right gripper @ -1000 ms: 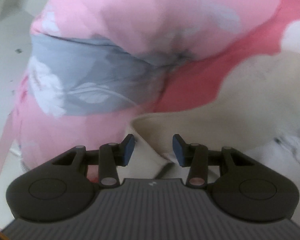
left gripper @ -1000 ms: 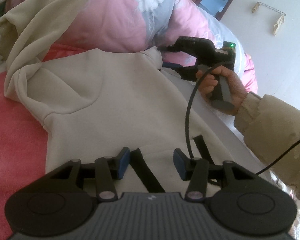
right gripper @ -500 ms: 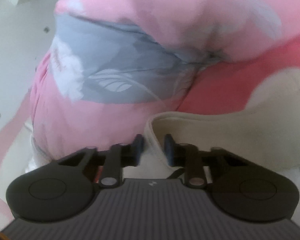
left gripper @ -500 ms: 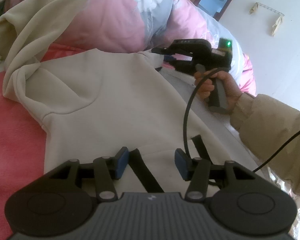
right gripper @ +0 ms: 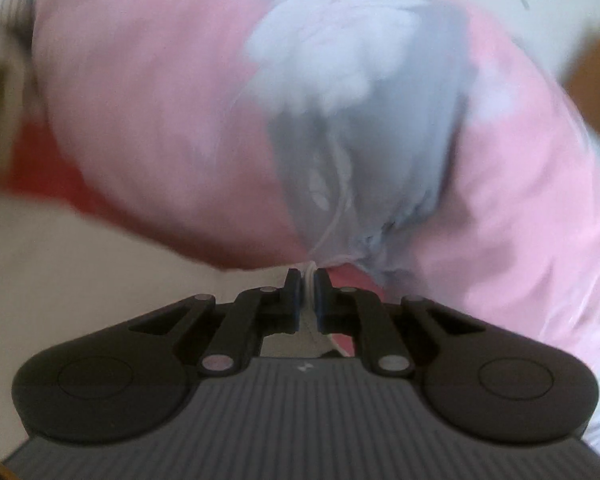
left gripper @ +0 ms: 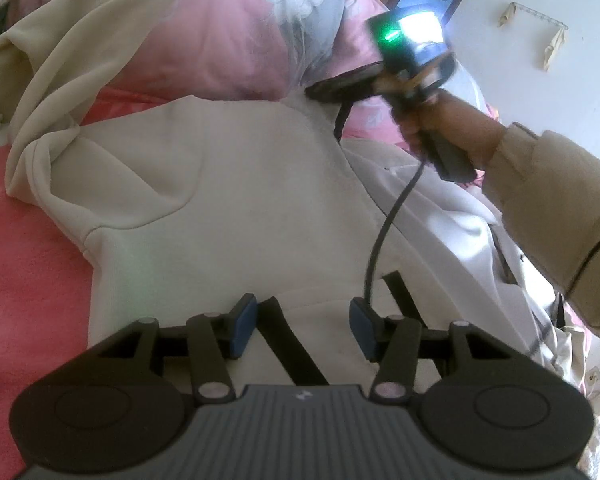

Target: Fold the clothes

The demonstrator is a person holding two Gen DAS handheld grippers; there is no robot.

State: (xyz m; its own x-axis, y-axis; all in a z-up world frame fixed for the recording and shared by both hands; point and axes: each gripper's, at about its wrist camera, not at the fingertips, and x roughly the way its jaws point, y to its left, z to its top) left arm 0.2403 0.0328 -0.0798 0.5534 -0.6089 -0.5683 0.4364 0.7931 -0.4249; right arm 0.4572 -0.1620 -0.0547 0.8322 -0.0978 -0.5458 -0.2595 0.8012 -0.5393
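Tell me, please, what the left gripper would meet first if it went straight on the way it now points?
Most likely the cream sweatshirt: the left gripper, jaws open, points across its spread body, with cloth already between and ahead of them. The pink quilt lies beyond. How high the gripper rides above the cloth is unclear.

The left tool (left gripper: 302, 326) sits low and level in its own camera, its two blue-padded fingers (left gripper: 244, 322) spread wide with nothing between them. The right tool (right gripper: 307, 294) has its fingers drawn almost together, leaving only a thin slit in which a sliver of pale fabric is pinched. Seen from the left wrist view, the right tool (left gripper: 320, 89) reaches out flat, far ahead and to the right, with a green light glowing on top of its body. The person's right hand (left gripper: 440, 120) wraps the handle from below, and a beige sleeve (left gripper: 552, 200) covers the forearm behind it.
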